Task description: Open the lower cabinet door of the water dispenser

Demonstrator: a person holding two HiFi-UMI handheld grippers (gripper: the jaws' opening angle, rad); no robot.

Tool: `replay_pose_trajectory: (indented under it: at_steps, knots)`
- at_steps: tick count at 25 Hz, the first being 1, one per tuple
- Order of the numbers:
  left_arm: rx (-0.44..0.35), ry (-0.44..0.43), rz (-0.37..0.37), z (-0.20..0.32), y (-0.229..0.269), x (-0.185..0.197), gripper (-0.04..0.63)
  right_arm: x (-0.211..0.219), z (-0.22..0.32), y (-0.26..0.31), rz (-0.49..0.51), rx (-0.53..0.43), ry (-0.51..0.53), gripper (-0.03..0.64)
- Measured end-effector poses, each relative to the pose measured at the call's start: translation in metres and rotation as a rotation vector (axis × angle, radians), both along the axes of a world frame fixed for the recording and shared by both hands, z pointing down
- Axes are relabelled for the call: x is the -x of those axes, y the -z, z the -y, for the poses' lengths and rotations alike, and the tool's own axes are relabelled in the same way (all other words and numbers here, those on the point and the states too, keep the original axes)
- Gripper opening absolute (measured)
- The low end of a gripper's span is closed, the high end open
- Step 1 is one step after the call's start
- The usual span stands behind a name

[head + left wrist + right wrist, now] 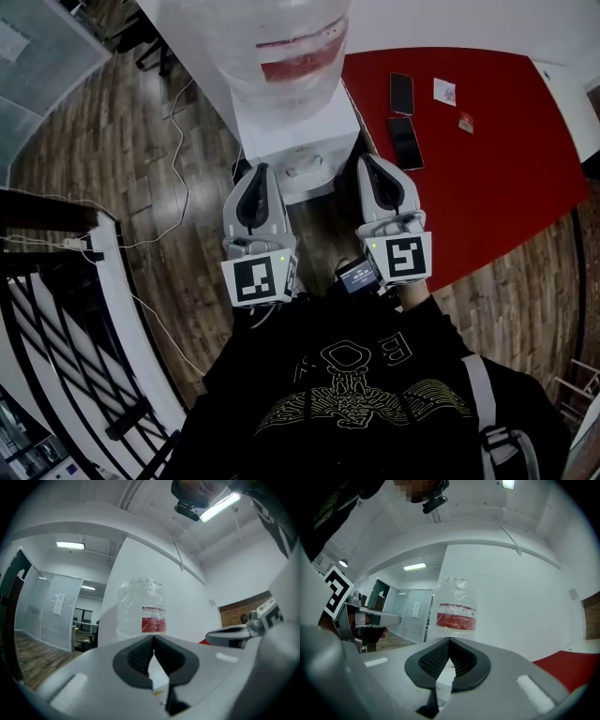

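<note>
The person is standing in front of the dispenser (pixel 302 131), holding both grippers out level towards it, side by side and apart. The left gripper (pixel 258 172) is pointing at the dispenser's near left corner, and its jaws are clenched, the ribbed pads meeting at the tips with nothing between them. The right gripper (pixel 371 161) is pointing at the near right corner, just left of the red table (pixel 506 159), and it too is clenched on nothing, its pads pressing together. Neither gripper is touching the dispenser.

The dispenser is showing only its white top in the head view, with the big clear bottle (pixel 281 47) and its red label sitting on it. The lower cabinet door is lying below that top and cannot be made out in any view. In both gripper views the bottle is rising just beyond the closed tips against a white wall.

Each gripper is carrying its marker cube (pixel 261 279) at the near end, close to the person's black printed shirt (pixel 347 394). Two dark phones (pixel 403 117) are lying on the table's far left part, with small cards to their right. A thin cable (pixel 178 150) is trailing over the wooden floor (pixel 141 112) to the left, and a black railing (pixel 56 319) is running along the near left.
</note>
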State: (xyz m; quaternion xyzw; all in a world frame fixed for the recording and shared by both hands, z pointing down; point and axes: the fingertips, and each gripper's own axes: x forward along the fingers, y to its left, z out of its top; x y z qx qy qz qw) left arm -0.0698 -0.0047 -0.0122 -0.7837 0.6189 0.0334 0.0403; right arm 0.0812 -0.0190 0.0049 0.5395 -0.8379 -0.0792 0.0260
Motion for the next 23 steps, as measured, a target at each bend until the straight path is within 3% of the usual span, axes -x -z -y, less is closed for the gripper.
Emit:
replay_pose_trajectory:
  at_steps: [23]
  knots:
    - [0.016, -0.035, -0.019, -0.0033, -0.0034, -0.0078, 0.006, -0.0037, -0.0093, 0.0015, 0.014, 0.016, -0.028, -0.002]
